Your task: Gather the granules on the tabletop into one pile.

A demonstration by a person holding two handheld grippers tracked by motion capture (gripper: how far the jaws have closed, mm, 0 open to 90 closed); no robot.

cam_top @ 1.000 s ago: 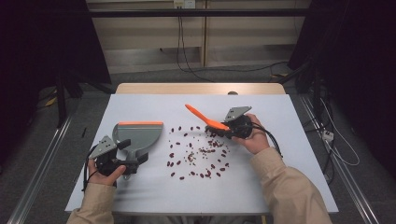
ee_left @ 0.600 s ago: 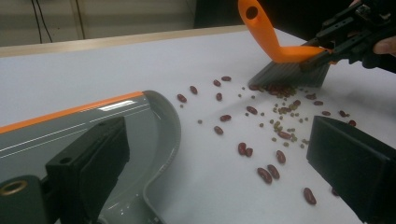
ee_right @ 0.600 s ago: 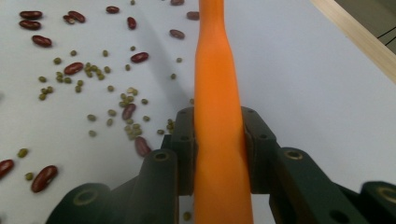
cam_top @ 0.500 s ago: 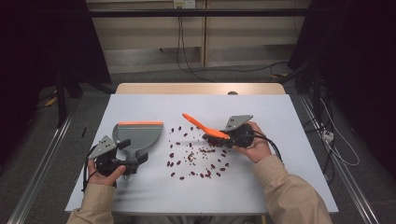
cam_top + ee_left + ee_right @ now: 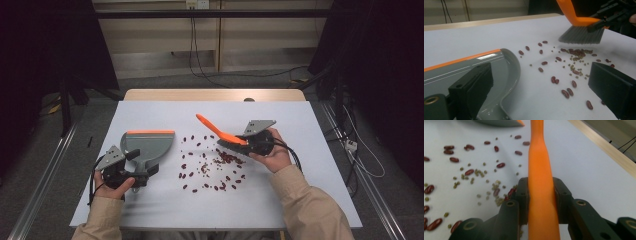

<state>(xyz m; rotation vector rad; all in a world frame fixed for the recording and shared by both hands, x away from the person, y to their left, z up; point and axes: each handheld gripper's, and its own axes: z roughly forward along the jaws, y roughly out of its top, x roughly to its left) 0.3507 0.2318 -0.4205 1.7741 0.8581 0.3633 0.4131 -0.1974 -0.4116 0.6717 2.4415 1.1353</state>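
Note:
Red beans and small green ones [image 5: 210,167] lie scattered over the middle of the white table [image 5: 310,125]. My right gripper [image 5: 250,142] is shut on the orange handle of a small brush [image 5: 220,132]. Its grey bristles [image 5: 581,35] hang just above the beans' right-hand cluster [image 5: 574,52]. In the right gripper view the handle [image 5: 540,170] runs up between the jaws. A grey dustpan with an orange lip [image 5: 147,145] lies flat to the left of the beans. My left gripper [image 5: 142,170] is at the pan's handle, jaws wide apart [image 5: 541,85], the pan [image 5: 474,65] by its left jaw.
A wooden strip [image 5: 215,94] borders the table's far edge. Cables [image 5: 345,145] trail over the floor to the right, and metal rails [image 5: 40,185] run along both sides. Bare white surface lies near the front edge and at the far corners.
The right gripper has carried the brush toward the near side and lowered its bristles to the beans, gathering some into a tighter cluster. The left gripper and the dustpan have stayed put.

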